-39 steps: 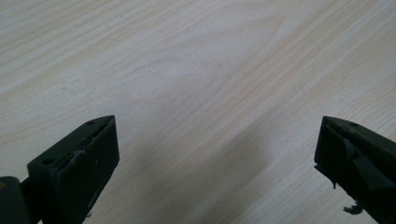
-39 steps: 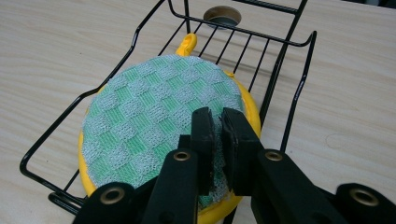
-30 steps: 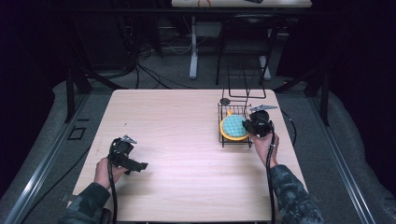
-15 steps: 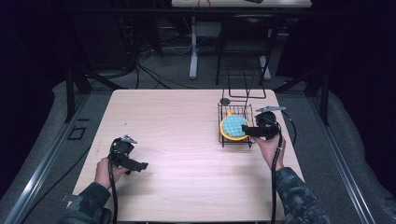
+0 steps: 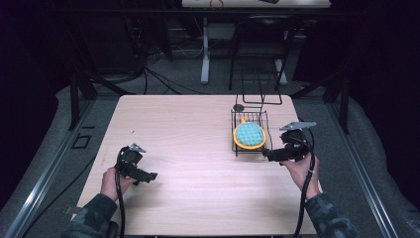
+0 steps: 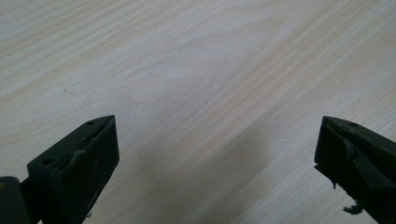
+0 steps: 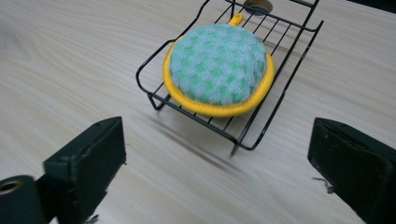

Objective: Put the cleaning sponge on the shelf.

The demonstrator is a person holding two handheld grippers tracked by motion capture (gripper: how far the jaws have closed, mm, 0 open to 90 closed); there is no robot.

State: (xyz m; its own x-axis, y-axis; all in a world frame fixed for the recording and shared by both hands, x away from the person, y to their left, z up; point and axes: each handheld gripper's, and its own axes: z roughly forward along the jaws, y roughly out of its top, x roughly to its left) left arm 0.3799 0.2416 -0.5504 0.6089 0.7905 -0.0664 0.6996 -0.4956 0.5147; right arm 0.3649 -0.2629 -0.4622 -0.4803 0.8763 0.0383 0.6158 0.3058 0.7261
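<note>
My right gripper [image 5: 268, 154] faces the rack with its 2 jaws wide and empty.

I see the round green-checked, yellow-rimmed scrubbing pad [image 7: 218, 64] lying in the black wire rack [image 7: 261, 125] near the tabletop's right edge, apart from my jaws. My left gripper [image 5: 148, 175], also spread wide and empty, hovers near the front-left corner of the light wooden tabletop [image 5: 188, 134].

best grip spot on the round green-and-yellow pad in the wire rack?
Probably the yellow rim of the pad on its near side, reached from above by the open right gripper. The pad lies flat in the rack, whose low near wall leaves that edge exposed.
</note>
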